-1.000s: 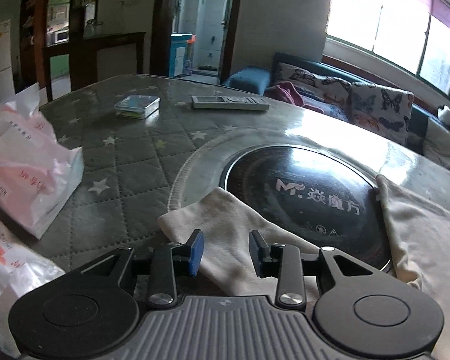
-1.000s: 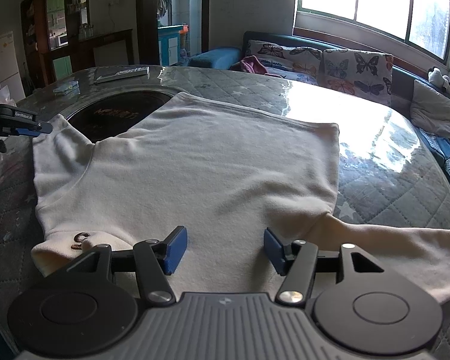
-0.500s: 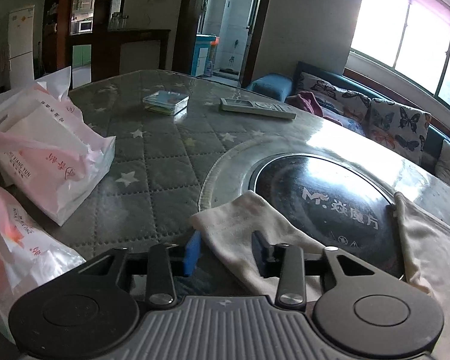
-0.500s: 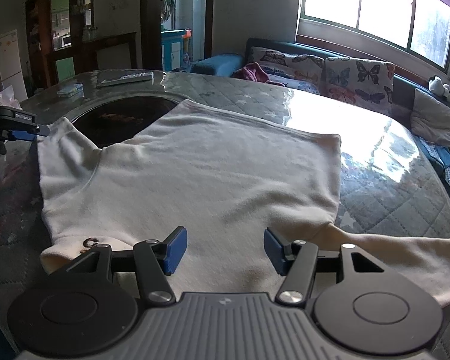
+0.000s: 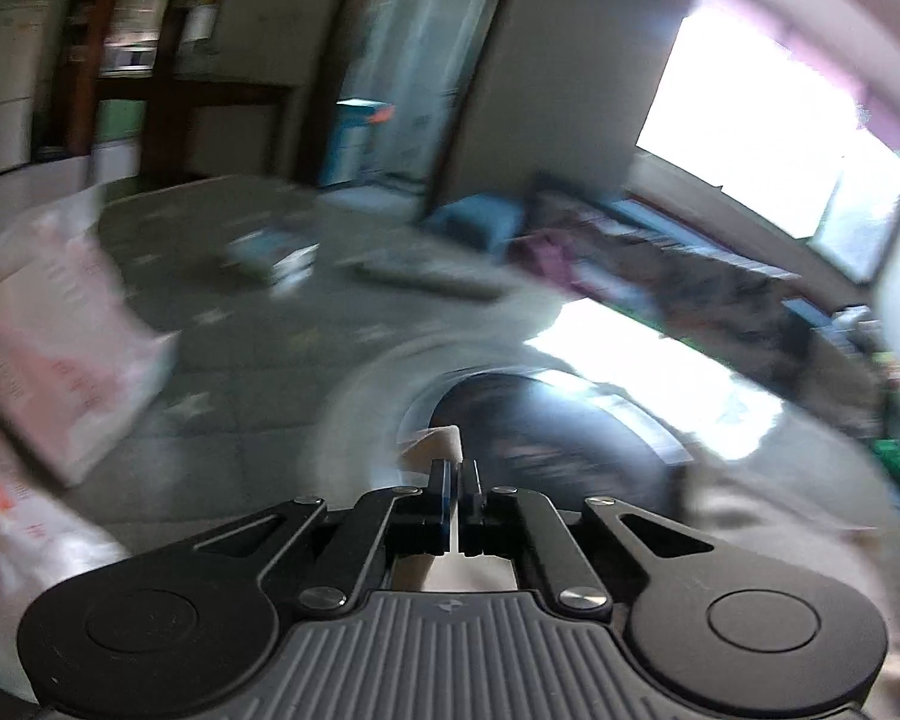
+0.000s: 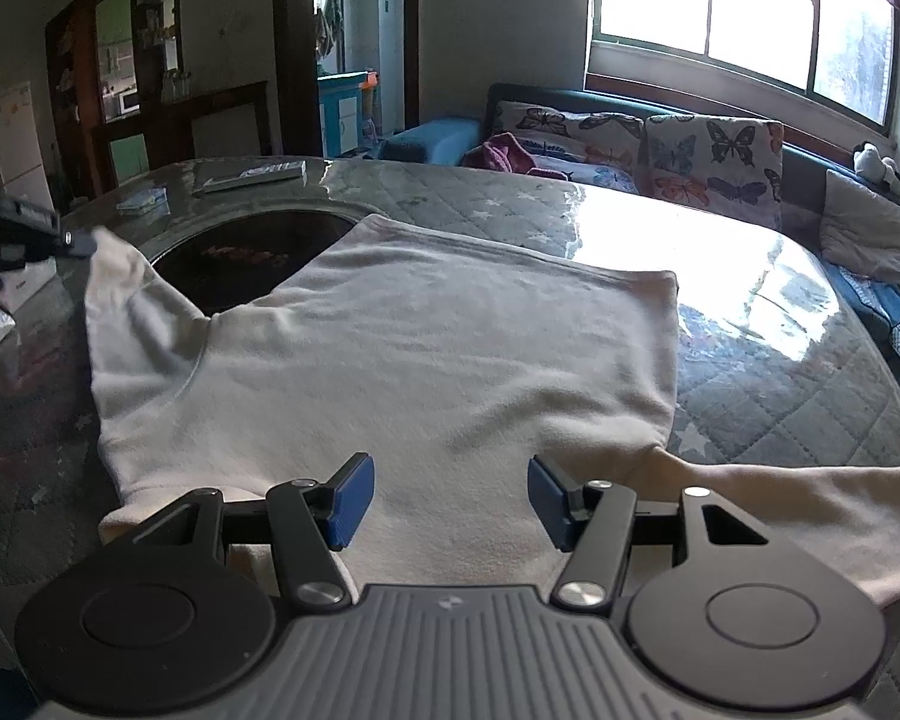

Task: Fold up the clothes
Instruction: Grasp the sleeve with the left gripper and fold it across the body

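Observation:
A cream long-sleeved top [image 6: 426, 354] lies spread flat on the quilted table. My left gripper [image 5: 457, 480] is shut on the end of its left sleeve [image 5: 435, 447], lifted off the table; the left wrist view is blurred by motion. In the right wrist view the left gripper [image 6: 72, 238] shows at far left, holding the raised sleeve tip [image 6: 111, 252]. My right gripper [image 6: 450, 495] is open and empty, hovering over the near edge of the top, with the right sleeve [image 6: 810, 504] stretching off to the right.
A round black induction plate [image 6: 240, 258] is set in the table under the sleeve. Pink plastic bags [image 5: 60, 348] stand at the left. A remote [image 6: 252, 175] and a small box [image 6: 144, 199] lie at the far side. A sofa [image 6: 690, 150] stands behind.
My left gripper closed on the sleeve end and lifted it, moving fast. The right gripper stayed open over the top's near edge.

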### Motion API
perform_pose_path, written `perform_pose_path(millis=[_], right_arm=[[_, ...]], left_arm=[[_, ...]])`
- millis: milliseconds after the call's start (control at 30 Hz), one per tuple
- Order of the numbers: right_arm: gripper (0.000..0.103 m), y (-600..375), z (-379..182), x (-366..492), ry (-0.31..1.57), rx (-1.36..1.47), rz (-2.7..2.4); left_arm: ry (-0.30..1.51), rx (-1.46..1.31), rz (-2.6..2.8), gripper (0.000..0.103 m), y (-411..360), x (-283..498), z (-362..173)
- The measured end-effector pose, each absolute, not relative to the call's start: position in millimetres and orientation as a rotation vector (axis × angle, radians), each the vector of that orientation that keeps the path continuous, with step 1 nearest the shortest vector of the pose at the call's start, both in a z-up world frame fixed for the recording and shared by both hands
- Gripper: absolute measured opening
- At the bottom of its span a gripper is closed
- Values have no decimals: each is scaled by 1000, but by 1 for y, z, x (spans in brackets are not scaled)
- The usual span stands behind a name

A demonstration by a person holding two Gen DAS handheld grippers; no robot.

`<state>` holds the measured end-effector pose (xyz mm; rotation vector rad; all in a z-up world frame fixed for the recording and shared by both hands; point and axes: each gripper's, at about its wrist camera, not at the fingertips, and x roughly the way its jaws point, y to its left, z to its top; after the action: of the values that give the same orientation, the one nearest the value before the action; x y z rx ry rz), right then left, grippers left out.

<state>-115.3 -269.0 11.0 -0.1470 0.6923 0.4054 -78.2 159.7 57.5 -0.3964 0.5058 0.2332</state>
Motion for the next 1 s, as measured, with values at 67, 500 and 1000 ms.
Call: perform_pose_path(millis=[67,500,1000], right_arm=[[58,-271,12,-115,688,-137,400],[58,-301,10,-123,689,-52,336],[57,-324,12,-135,707,-31,288]], left_arm=[[474,-397,131,2,141,-82,74],[460,-403,-461,2,5,-79,104],[665,-283,-604,10,-28,-74,59]])
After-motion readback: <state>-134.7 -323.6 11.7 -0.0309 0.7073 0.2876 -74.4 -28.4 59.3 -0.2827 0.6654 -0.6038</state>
